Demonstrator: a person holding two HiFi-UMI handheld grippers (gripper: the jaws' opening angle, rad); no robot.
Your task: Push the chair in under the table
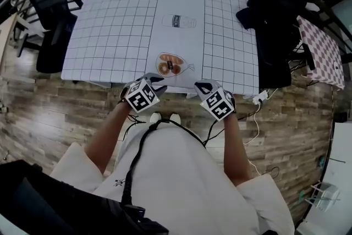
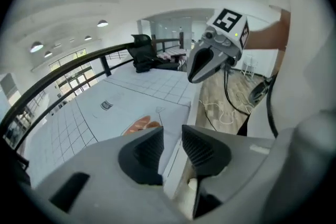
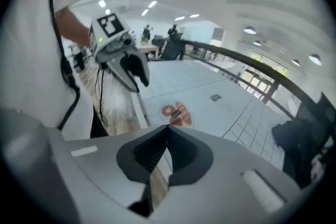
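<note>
A black office chair (image 1: 52, 19) stands at the table's left side, partly out from it. A second black chair (image 1: 275, 30), draped with dark clothing, is at the right side. The table (image 1: 115, 30) has a white gridded cover. Both grippers hover at its near edge, in front of the person. My left gripper (image 1: 155, 81) (image 2: 172, 147) is open, its jaws a small gap apart with nothing between them. My right gripper (image 1: 202, 87) (image 3: 167, 147) is shut and empty. Neither touches a chair.
A printed picture of bread (image 1: 170, 64) and a printed label (image 1: 179, 21) lie on the cover. A power strip with white cables (image 1: 258, 99) is on the wooden floor at the table's near right corner. A checkered cloth (image 1: 324, 52) is at the far right.
</note>
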